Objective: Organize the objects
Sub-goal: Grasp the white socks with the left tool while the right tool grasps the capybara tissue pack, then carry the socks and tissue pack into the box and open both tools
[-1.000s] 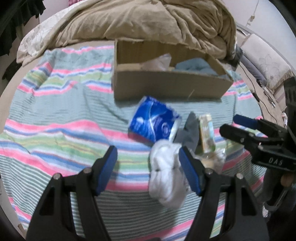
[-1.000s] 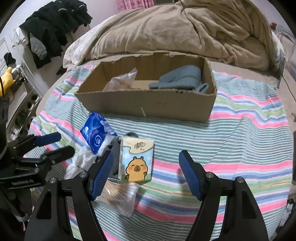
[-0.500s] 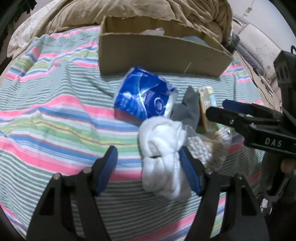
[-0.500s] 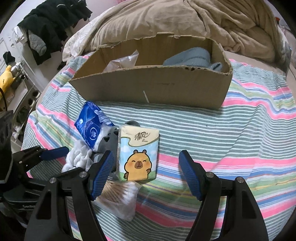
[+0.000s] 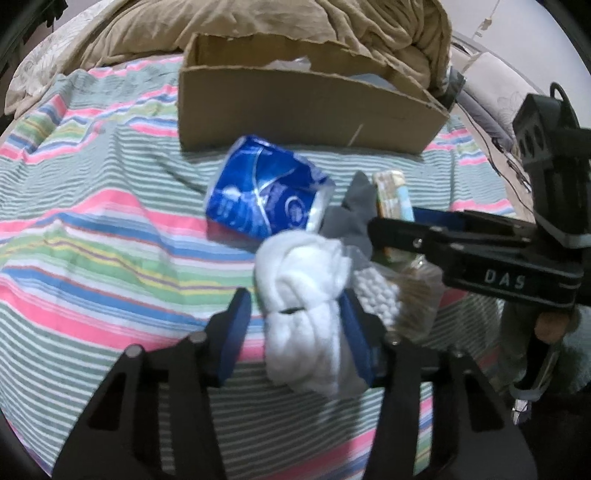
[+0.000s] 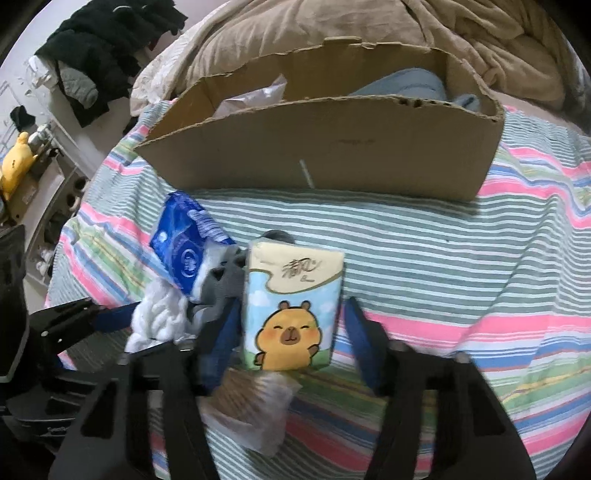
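**Two claws set around soft goods on the striped bed**

The left claw (image 5: 295, 332) stands partly open around a knotted white pair of socks (image 5: 310, 295). The sock bundle sits between the blue pads; the right pad touches it, while a gap shows by the left pad, so a firm grip cannot be told.

At 12 o'clock from the socks lies a crinkled blue plastic tissue pack (image 5: 266, 192), and at 1 o'clock a grey folded sock (image 5: 351, 218). A clear bag of cotton swabs (image 5: 391, 299) lies just beside the socks at 3 o'clock.

The right claw (image 6: 291, 343) is spread wide on either side of a light blue tissue packet printed with a yellow capybara (image 6: 291, 306). Its pads stand just beside the packet's edges, with small gaps showing.

At 12 o'clock of both views stands an open brown cardboard box (image 6: 332, 155). It holds a blue-grey folded cloth (image 6: 406, 86) and a crumpled clear plastic bag (image 6: 251, 98).

Everything rests on a bed sheet striped in pink, green and blue (image 6: 480, 277). A rumpled tan blanket (image 5: 295, 22) lies behind the box.
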`<state>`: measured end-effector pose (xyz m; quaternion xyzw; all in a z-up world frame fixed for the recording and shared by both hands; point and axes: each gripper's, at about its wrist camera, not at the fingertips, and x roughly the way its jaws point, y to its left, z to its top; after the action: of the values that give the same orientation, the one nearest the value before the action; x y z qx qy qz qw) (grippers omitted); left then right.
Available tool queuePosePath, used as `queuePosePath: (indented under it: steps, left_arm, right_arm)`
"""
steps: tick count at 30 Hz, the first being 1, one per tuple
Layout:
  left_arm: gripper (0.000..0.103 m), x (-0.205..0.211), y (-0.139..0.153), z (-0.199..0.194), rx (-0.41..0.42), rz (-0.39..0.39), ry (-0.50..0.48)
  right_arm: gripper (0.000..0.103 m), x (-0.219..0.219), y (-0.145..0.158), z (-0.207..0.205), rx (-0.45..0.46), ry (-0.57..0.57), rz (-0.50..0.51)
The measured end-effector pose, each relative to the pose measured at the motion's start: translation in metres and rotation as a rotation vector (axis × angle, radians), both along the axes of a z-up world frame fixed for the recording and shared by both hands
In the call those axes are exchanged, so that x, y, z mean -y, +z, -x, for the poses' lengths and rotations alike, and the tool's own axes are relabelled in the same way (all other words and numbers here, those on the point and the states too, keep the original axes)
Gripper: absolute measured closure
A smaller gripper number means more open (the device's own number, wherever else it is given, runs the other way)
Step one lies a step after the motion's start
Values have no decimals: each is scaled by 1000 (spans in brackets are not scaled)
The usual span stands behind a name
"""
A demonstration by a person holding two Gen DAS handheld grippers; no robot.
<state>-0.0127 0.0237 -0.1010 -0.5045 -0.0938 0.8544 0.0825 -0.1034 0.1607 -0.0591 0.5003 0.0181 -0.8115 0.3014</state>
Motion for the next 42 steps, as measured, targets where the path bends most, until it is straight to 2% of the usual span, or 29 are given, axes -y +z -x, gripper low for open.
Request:
queuePosePath:
  steps: [5,15,30,42]
  left_arm:
    - [63,0,5,-1,-25,-11,2]
    - [64,7,39,-3,-104,-6,12]
    - [64,27,54,6,-131,-5,48]
    - [64,36,79,27,-197,-11,40]
  right_arm:
    - [53,-4,1,-3,-9,-1,12]
    - [53,-15,28,-9,-83,-25,35]
    - [53,-25,57,-6,-133,-59,37]
    - [53,-26,85,10,-208,-64,13]
